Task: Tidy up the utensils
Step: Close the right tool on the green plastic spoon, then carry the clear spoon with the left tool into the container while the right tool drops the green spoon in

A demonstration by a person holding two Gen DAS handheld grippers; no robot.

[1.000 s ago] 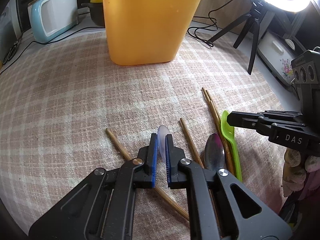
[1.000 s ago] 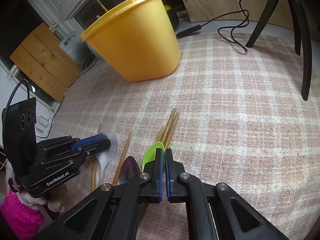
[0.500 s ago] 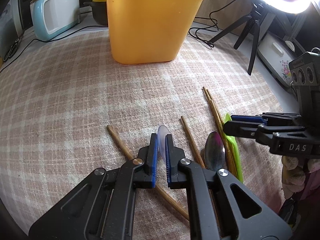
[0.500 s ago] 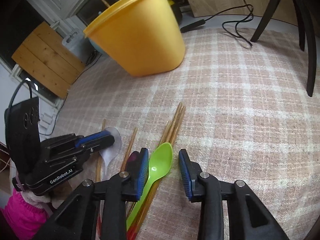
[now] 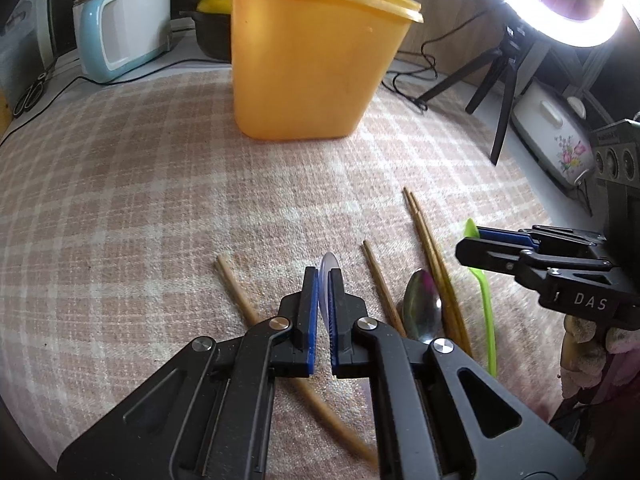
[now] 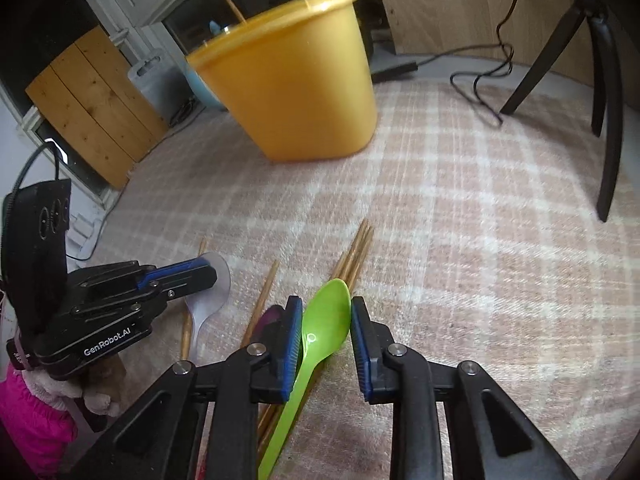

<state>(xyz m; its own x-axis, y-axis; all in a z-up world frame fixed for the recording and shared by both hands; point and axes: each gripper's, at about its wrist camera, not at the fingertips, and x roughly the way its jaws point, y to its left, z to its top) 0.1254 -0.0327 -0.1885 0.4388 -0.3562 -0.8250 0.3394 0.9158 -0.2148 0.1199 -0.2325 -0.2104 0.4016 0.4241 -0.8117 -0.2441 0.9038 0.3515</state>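
The left gripper (image 5: 323, 280) is clamped on the bowl of a clear plastic spoon (image 5: 328, 264), whose tip pokes past the fingertips; wooden chopsticks (image 5: 430, 248) and a metal spoon (image 5: 422, 312) lie right of the jaws; the right gripper (image 5: 472, 242) reaches in there over a green spoon (image 5: 486, 312); a yellow container (image 5: 312, 68) stands well ahead on the checked cloth (image 5: 120, 208).

Bin (image 5: 312, 68) behind chopsticks (image 5: 430, 248) (spoons (image 5: 422, 312) alongside).
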